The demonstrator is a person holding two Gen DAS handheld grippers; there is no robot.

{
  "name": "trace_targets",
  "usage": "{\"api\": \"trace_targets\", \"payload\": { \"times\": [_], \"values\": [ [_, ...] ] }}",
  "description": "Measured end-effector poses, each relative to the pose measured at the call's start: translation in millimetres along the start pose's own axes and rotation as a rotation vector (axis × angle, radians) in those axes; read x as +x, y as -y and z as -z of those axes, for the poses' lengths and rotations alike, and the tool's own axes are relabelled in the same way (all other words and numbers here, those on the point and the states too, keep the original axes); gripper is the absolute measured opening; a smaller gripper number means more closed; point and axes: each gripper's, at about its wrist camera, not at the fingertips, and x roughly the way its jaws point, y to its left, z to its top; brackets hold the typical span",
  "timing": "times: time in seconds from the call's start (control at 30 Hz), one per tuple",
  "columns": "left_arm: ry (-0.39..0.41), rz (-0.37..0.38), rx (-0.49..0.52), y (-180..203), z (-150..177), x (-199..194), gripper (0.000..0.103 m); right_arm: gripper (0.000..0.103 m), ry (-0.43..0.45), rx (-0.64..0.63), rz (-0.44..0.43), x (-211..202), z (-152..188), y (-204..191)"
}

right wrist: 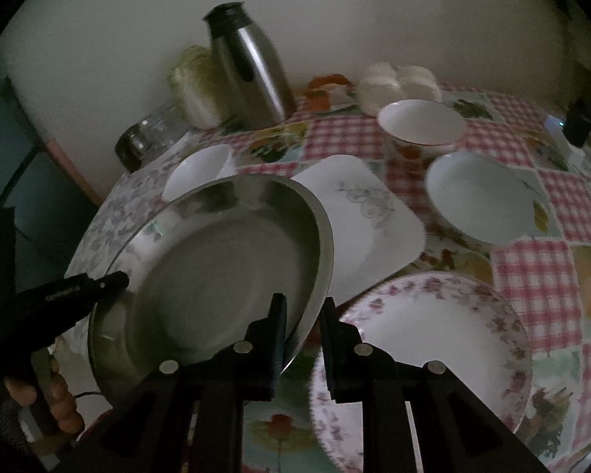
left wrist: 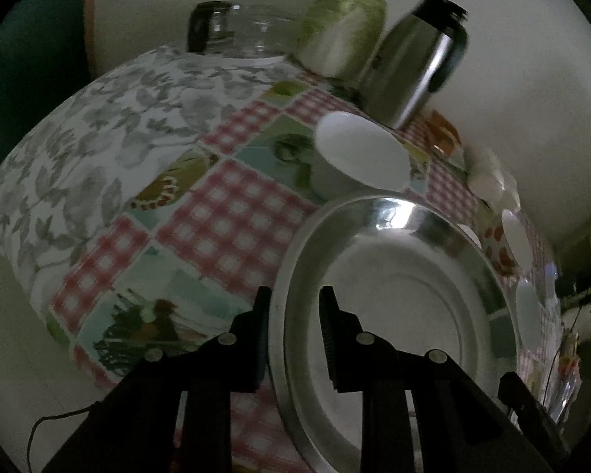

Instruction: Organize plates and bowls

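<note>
Both hand-held grippers, left [left wrist: 293, 339] and right [right wrist: 301, 335], pinch opposite rims of my steel pan [right wrist: 216, 260], tilted above the bench [right wrist: 532, 276]; uneven pull could slip it onto the floral plate [right wrist: 433, 339].

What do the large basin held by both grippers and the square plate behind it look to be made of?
Basin: apparently stainless steel, polished; its wall mirrors light and tablecloth. Square plate: likely glazed ceramic or opal glass, smooth white with a faint grey floral print.
</note>
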Motion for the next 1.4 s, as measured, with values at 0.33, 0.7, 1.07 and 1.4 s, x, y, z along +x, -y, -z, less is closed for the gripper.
{"api": "trace_targets", "payload": {
  "times": [0.33, 0.7, 1.07, 1.4],
  "values": [
    [-0.037, 0.013, 0.135, 56.3, 1.2, 11.7, 0.031, 0.02, 0.002, 0.119, 0.048, -2.6, -5.3, 43.9],
    [-0.102, 0.0, 0.175, 85.3, -0.4, 39.0, 0.035, 0.021, -0.014, 0.192, 0.091, 6.4, -8.2, 69.7],
    [-0.119, 0.037, 0.145, 93.4, -8.5, 53.9, 0.046, 0.021, 0.001, 0.147, 0.15, 18.2, -16.1, 67.3],
    [-0.107, 0.039, 0.142, 100.3, -19.6, 67.0, 0.052, 0.021, 0.002, 0.124, 0.178, 31.4, -22.3, 65.0]
  ]
}}
